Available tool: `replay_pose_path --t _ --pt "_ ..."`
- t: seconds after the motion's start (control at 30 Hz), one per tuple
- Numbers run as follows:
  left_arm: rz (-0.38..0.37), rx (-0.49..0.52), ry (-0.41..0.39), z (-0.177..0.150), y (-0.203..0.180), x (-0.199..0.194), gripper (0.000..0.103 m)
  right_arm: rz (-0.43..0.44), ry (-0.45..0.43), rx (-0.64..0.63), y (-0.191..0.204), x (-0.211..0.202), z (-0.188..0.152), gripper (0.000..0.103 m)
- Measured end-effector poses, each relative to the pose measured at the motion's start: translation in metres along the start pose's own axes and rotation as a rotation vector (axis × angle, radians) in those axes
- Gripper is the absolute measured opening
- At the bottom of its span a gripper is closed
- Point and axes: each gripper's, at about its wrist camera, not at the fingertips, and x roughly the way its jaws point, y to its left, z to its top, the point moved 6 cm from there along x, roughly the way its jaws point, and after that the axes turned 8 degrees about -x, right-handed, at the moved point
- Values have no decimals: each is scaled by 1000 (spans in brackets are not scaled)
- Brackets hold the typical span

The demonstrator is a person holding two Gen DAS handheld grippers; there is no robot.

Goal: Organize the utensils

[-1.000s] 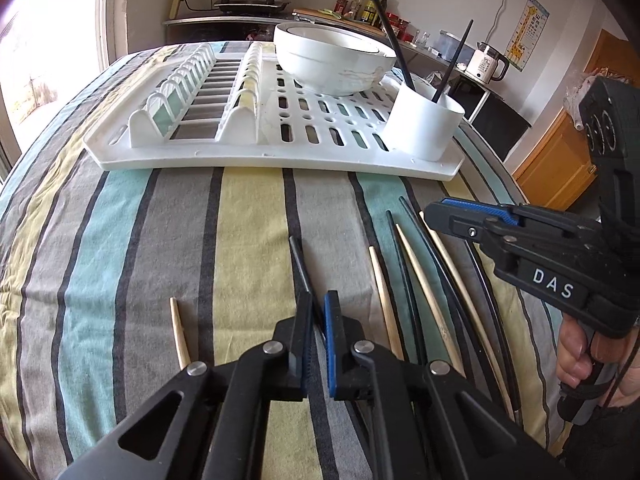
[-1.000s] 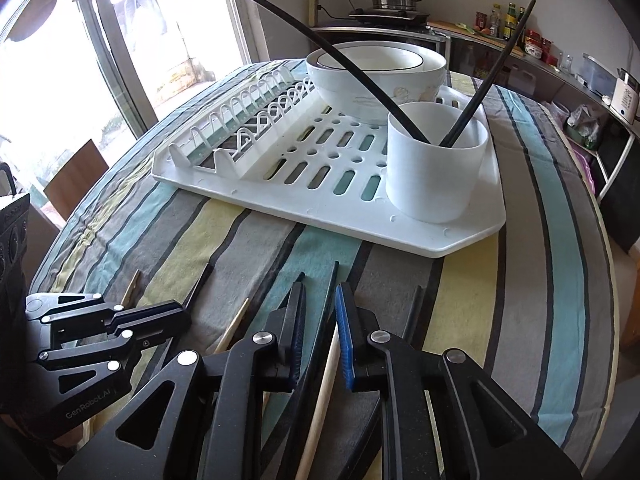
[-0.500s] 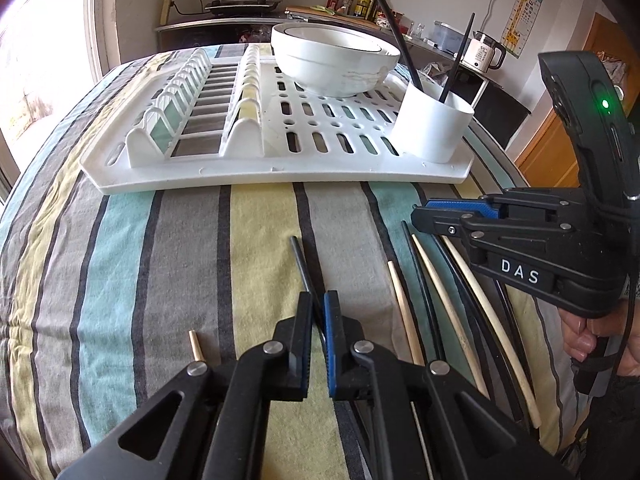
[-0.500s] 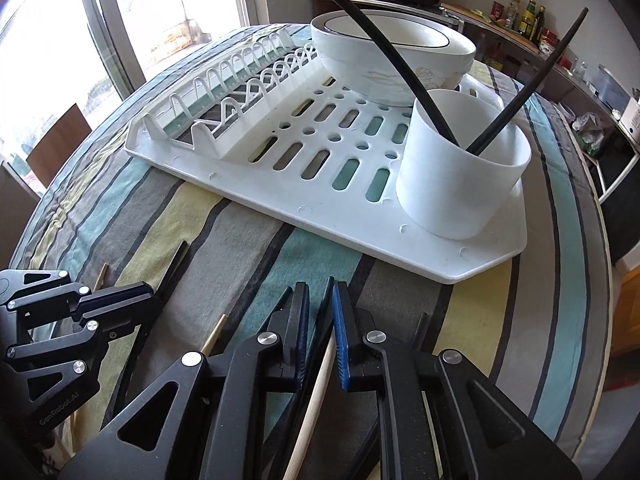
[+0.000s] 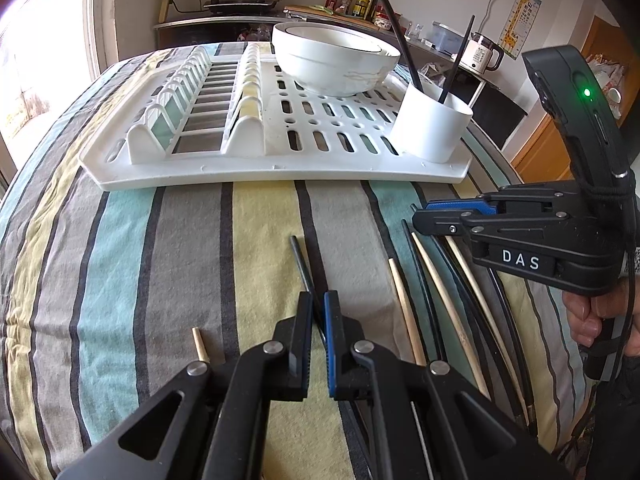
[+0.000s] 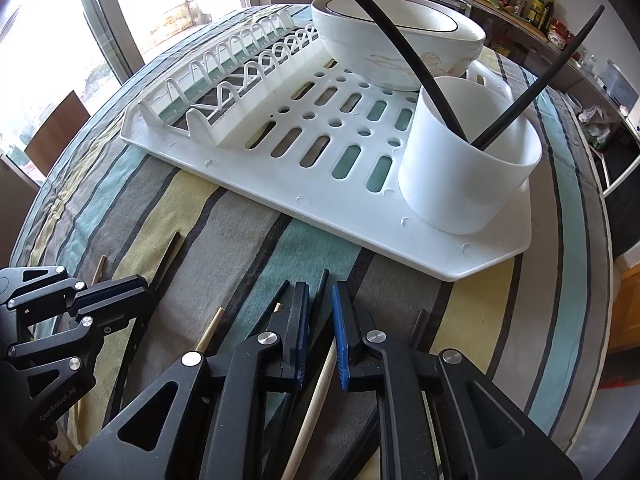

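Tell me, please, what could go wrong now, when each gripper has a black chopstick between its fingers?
1. The right gripper straddles a black chopstick that lies tight among wooden and black ones; closing may pinch a neighbour too.
2. The left gripper holds its black chopstick near one end, so it may tilt or slip when lifted.
3. The white cup already holds two crossed chopsticks; a new one may knock them.

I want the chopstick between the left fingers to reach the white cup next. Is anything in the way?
Nothing visible blocks it. Between the black chopstick at the left gripper and the white cup lie only striped cloth and the dish rack rim.
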Motion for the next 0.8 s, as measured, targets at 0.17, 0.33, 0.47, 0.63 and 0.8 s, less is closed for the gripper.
replay_pose_path --t 0.17,0.33,0.47,0.63,0.8 --pt "7 5 -1 0 0 0 6 -67 15 -49 12 1 2 9" --pt "5 4 0 1 0 0 6 -86 -8 -51 15 1 1 5" --pt "1 4 4 2 0 0 6 -61 -32 -8 12 -1 -2 4" --pt "-10 6 -9 7 -3 -6 6 -50 -93 21 9 -20 -3 4" --pt "-27 21 -52 17 -10 -25 5 -39 -188 60 1 -57 -4 4"
